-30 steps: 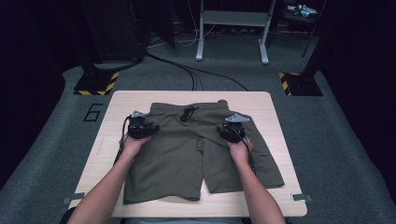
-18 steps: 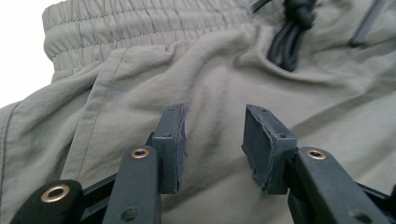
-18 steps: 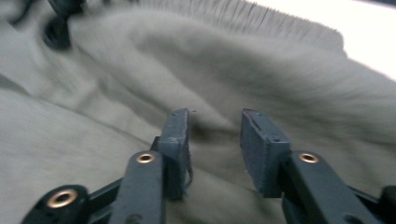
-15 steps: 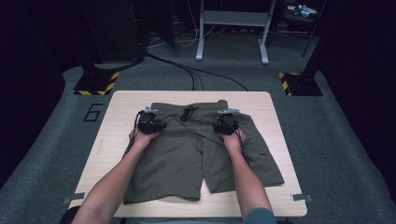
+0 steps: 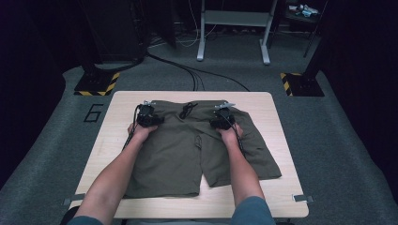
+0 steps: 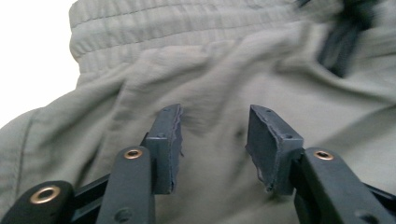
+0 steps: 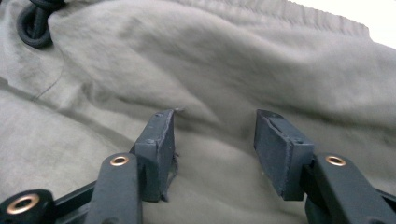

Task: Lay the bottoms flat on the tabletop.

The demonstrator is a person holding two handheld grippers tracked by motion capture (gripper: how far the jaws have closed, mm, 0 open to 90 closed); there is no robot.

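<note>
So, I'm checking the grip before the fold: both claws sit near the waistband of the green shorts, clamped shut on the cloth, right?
Not quite. Both sit near the waistband of the shorts, but open: the gripper views show the left claw and the right claw with jaws apart over loose cloth.

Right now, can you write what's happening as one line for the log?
thing: olive shorts flat on table | left gripper: jaws just opening, over waistband fabric | right gripper: jaws just opening, nothing pinched

Light wooden table (image 5: 277, 190), olive shorts (image 5: 178, 159) spread flat
</note>
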